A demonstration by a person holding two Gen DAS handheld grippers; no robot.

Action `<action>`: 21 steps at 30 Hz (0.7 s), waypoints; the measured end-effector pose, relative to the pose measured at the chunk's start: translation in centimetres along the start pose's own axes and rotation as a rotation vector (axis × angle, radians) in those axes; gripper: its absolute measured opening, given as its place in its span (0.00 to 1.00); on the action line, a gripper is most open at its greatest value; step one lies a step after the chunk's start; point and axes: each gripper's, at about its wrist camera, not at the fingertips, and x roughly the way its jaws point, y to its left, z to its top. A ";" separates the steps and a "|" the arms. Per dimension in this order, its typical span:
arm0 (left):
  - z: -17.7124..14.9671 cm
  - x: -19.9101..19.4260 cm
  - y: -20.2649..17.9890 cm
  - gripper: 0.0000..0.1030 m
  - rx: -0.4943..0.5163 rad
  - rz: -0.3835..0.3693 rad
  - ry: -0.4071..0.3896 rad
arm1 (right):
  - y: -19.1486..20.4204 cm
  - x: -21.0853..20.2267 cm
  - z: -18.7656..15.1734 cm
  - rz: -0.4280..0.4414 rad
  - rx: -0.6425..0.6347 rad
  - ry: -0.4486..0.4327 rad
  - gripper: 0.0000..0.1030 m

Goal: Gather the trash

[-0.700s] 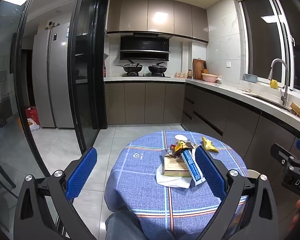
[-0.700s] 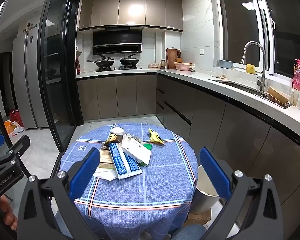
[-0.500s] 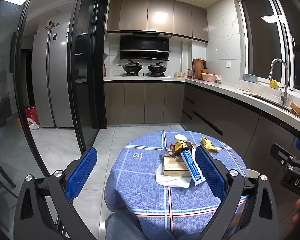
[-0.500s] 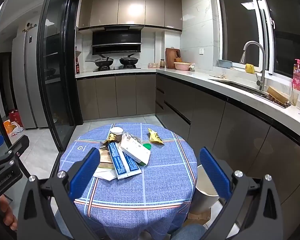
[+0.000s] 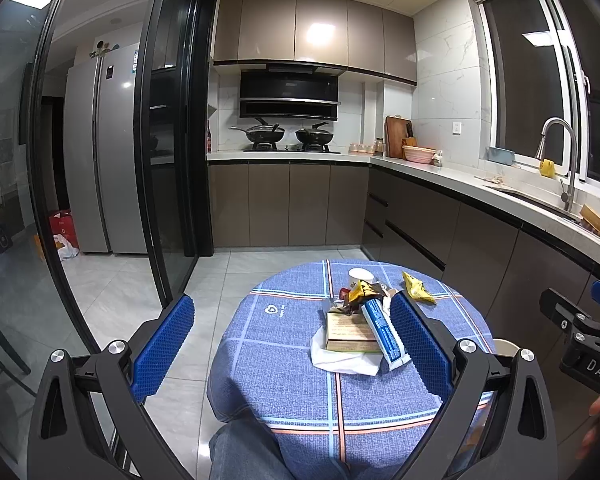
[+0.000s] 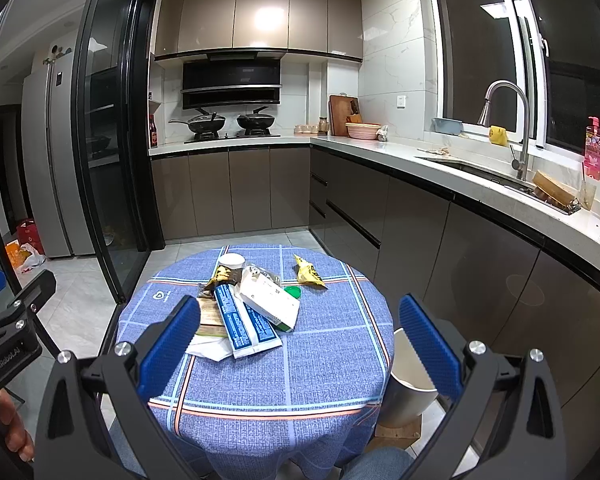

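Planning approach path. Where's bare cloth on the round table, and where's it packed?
Bare: near half of the tablecloth, below the blue wrapper, plus the right edge above the bin. Crowded: centre to far side, around the white box, paper cup and yellow wrapper.

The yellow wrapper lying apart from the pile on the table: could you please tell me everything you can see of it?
The yellow wrapper is a small, crumpled packet of what looks like thin glossy film, yellow with dark print too small to read. It lies flat and empty-looking on the blue checked tablecloth, on the far right part of the round table, apart from the main pile. A green lid sits near it, toward the pile; whether they touch is unclear. Neither gripper is near it.
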 end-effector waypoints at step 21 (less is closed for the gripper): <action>0.3 0.1 0.0 0.92 -0.003 -0.004 -0.001 | 0.0 0.3 -0.2 -0.002 0.001 0.001 0.97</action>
